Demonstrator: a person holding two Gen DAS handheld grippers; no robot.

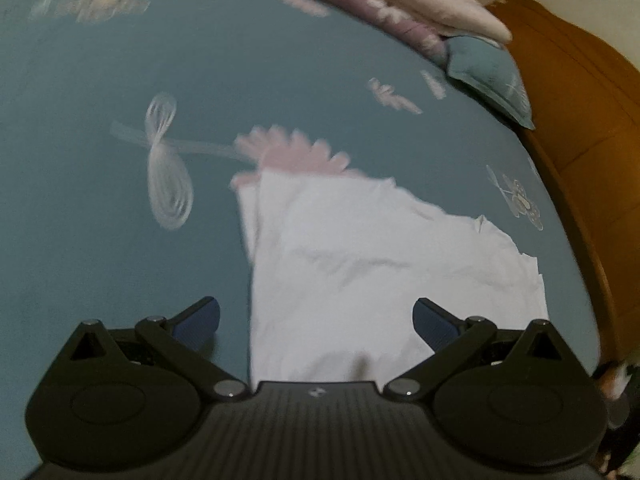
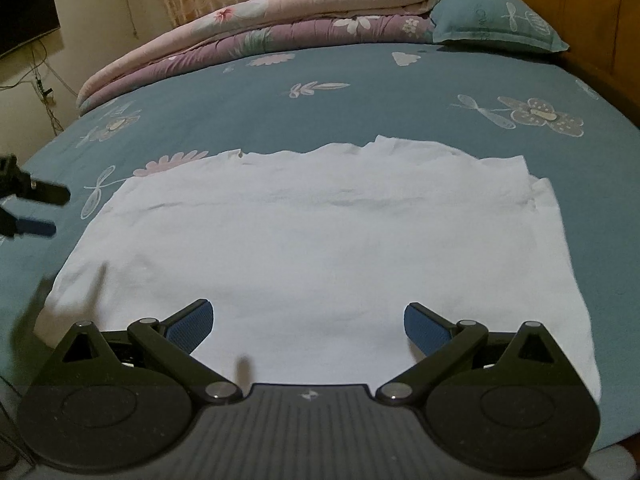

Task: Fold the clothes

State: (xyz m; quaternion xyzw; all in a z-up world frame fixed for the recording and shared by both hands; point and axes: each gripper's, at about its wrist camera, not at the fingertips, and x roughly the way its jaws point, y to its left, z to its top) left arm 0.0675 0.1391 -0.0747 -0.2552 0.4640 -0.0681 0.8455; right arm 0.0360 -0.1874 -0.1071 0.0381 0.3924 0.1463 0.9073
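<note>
A bed with a blue flowered sheet fills the room, quilts and a pillow stacked at its far side. A white garment lies spread flat in the middle. Both the left gripper and right gripper hover over its near edge, jaws wide, holding nothing.

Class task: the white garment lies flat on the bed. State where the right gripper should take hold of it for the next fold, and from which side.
Probably the near right corner of the garment, approached low from the bed's near side. It lies flat, so only edges give the jaws something to pinch, and that hem is closest to the open right gripper. The left gripper, also open, could take the left corner.
</note>
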